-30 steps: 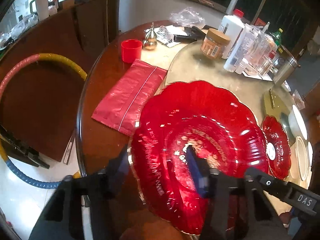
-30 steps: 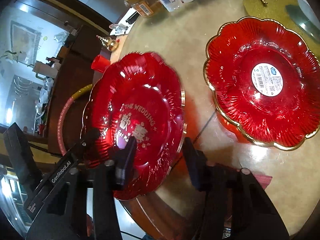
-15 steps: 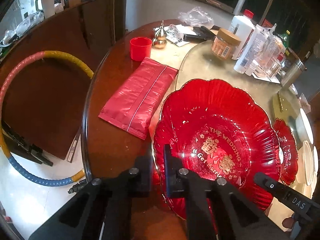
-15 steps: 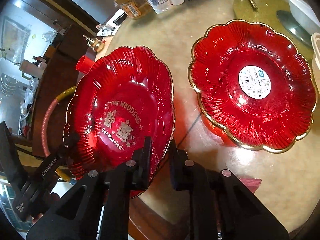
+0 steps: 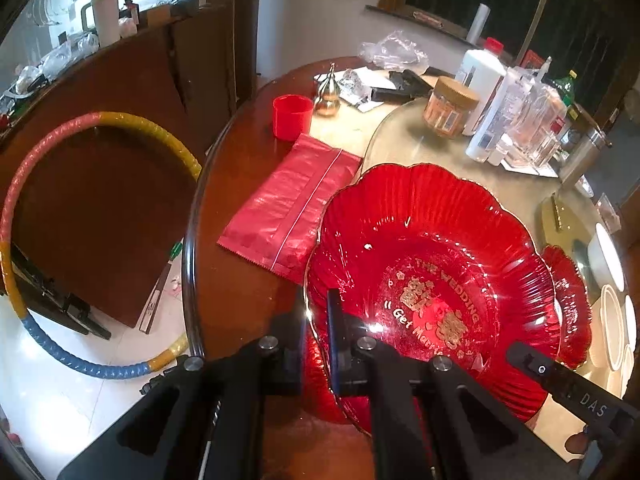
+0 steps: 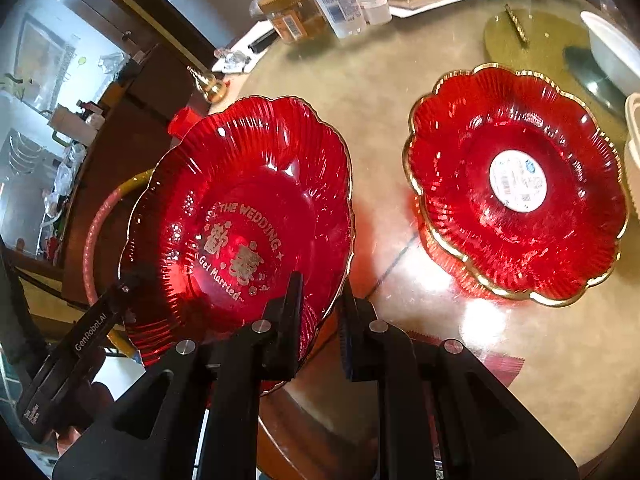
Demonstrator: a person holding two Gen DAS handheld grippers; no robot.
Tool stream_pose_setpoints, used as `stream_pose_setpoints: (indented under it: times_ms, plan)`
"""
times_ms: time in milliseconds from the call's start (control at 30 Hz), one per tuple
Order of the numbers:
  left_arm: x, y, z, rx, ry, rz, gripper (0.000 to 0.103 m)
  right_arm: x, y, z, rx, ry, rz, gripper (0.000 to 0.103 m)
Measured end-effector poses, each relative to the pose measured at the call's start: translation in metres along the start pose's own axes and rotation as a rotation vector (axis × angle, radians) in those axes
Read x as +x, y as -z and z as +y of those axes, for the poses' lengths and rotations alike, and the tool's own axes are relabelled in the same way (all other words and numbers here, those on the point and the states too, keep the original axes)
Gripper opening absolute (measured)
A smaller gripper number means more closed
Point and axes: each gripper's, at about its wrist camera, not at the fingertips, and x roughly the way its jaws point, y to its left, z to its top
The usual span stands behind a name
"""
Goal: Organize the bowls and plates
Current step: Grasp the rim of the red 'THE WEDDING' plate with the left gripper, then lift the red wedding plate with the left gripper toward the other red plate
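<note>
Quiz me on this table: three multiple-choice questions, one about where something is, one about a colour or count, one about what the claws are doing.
1. Where is the stickered plate?
A. flat on the table
B. in a claw
C. on the floor

2. What colour is the cup?
A. white
B. red
C. gold

3. What are the left claw and right claw doing with the wedding plate?
A. both open, clear of it
B. only one holds it
C. both shut on its rim

Answers: 1 A, it lies flat on the tabletop, away from both claws; 2 B, the small cup beside the gold ornament is red; 3 C, each claw pinches the rim between its fingers.
</note>
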Motion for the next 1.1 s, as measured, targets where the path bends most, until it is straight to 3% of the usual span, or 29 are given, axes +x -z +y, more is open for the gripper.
stream_pose_setpoints:
  times_ms: [233, 333, 400, 500, 600, 733, 867, 967, 1100]
  plan:
    - [0.012, 0.005, 0.000, 0.010, 0.015, 0.048, 0.008, 0.006, -0.002, -0.006, 0.028, -0.002, 0.029, 0.017]
    - [0.011, 0.007, -0.002, 0.035, -0.010, 0.036, 0.021, 0.003, 0.000, -0.009, 0.018, -0.001, 0.025, 0.017]
    - [0.007, 0.007, -0.001, 0.035, -0.018, 0.018, 0.044, -0.004, 0.001, -0.012, 0.021, 0.004, 0.002, 0.019]
    - [-0.005, 0.007, 0.008, 0.003, -0.032, -0.026, 0.068, -0.017, 0.002, -0.019, 0.025, -0.014, -0.017, 0.022]
    - [-0.025, 0.008, 0.022, -0.053, -0.040, -0.091, 0.068, -0.038, 0.010, -0.032, 0.031, -0.048, -0.050, 0.027]
    - [-0.062, 0.011, 0.019, -0.097, 0.033, -0.196, 0.074, -0.071, 0.026, -0.062, 0.096, -0.123, -0.107, 0.027]
    - [-0.097, 0.021, -0.028, 0.021, 0.142, -0.280, 0.081, -0.102, 0.043, -0.099, 0.168, -0.167, -0.156, 0.027]
    - [-0.104, 0.027, -0.075, 0.162, 0.225, -0.252, 0.083, -0.113, 0.047, -0.126, 0.243, -0.168, -0.180, 0.027]
    - [-0.093, 0.024, -0.141, 0.333, 0.287, -0.134, 0.084, -0.117, 0.050, -0.156, 0.338, -0.176, -0.191, 0.053]
